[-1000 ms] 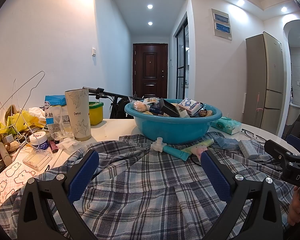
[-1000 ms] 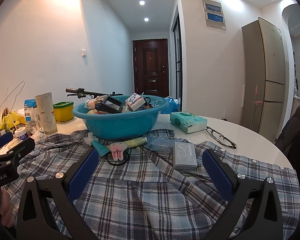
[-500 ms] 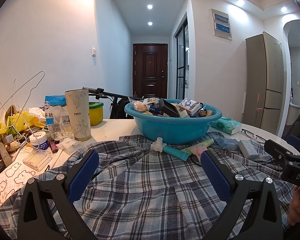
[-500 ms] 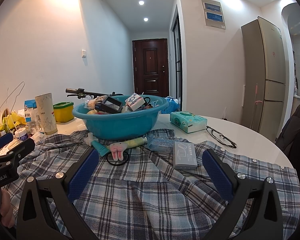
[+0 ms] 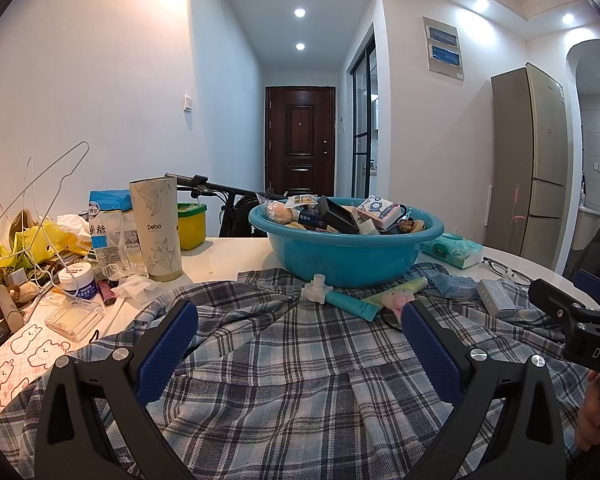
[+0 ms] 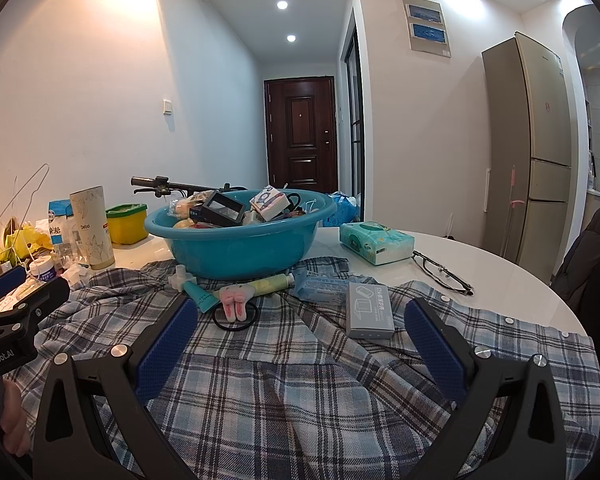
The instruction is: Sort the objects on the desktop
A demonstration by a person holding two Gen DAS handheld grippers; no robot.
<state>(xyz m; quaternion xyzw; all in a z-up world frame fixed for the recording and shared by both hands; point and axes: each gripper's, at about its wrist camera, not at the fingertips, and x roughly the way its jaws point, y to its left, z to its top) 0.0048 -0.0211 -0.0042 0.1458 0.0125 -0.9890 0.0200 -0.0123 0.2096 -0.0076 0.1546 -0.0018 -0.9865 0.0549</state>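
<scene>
Both grippers hover low over the near edge of the round white table, side by side above a rumpled blue-and-white plaid shirt. The left gripper has its jaws spread wide, holding nothing; the right gripper is likewise released and empty. Toward the table's middle, a teal plastic basin heaped with small boxes sits on the shirt's far edge. Just in front of it lie a teal tube, a pink plush bunny hair tie and a flat grey box. A tall cream tumbler stands at the left edge among clutter.
</scene>
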